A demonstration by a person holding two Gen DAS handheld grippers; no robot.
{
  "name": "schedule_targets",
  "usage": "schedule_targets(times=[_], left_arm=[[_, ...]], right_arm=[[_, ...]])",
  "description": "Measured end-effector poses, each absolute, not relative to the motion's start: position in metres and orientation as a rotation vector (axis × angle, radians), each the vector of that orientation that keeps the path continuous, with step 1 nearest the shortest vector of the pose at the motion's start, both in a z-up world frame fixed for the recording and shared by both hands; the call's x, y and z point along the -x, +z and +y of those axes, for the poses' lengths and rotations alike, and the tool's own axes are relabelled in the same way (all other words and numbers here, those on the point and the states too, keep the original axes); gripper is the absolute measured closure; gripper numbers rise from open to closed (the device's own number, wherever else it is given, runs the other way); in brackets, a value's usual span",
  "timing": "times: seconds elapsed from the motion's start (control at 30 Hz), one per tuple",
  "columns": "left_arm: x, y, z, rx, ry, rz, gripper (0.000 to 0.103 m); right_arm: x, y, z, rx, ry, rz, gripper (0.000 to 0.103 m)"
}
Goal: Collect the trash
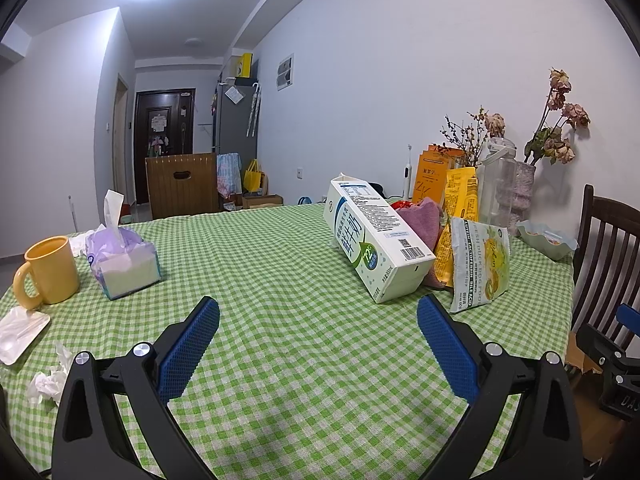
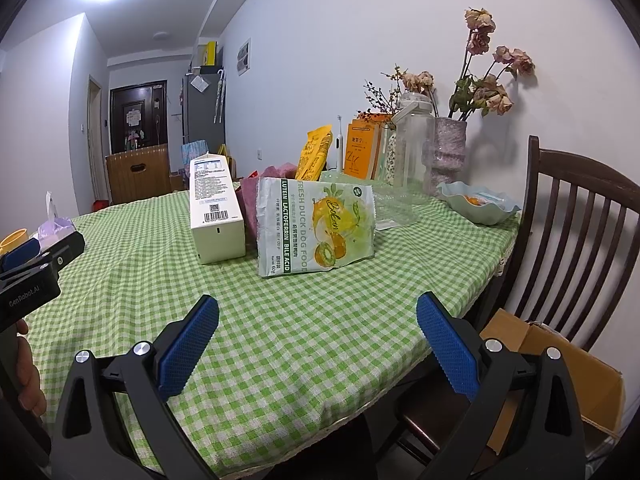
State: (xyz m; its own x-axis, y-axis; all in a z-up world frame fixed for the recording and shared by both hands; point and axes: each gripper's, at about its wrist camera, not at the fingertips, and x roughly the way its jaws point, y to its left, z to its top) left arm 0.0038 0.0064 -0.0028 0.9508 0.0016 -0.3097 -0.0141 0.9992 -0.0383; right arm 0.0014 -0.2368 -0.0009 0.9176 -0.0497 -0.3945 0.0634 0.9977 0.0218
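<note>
A white milk carton (image 1: 374, 236) lies on its side on the green checked tablecloth (image 1: 280, 280); it also shows in the right wrist view (image 2: 214, 208). A dog food pouch (image 1: 480, 264) leans beside it, also in the right wrist view (image 2: 316, 228). A crumpled tissue (image 1: 50, 380) and a white plastic wrapper (image 1: 20, 334) lie at the left edge. My left gripper (image 1: 318, 328) is open and empty above the cloth, short of the carton. My right gripper (image 2: 318, 324) is open and empty, in front of the pouch.
A yellow mug (image 1: 48, 270) and a purple tissue box (image 1: 124, 260) stand at the left. A vase of dried flowers (image 2: 448, 152), a clear jug (image 2: 412, 140), a light bowl (image 2: 480, 202) and orange packets stand at the back right. A dark wooden chair (image 2: 568, 240) and a cardboard box (image 2: 560, 368) are at the right.
</note>
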Motion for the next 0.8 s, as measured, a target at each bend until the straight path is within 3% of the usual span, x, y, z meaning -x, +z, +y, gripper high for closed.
schedule_targets(times=[0.8], left_arm=[[-0.0028, -0.0015, 0.0049, 0.028, 0.007, 0.309, 0.007]], right_arm=[[-0.0032, -0.0080, -0.2354, -0.033, -0.050, 0.421, 0.008]])
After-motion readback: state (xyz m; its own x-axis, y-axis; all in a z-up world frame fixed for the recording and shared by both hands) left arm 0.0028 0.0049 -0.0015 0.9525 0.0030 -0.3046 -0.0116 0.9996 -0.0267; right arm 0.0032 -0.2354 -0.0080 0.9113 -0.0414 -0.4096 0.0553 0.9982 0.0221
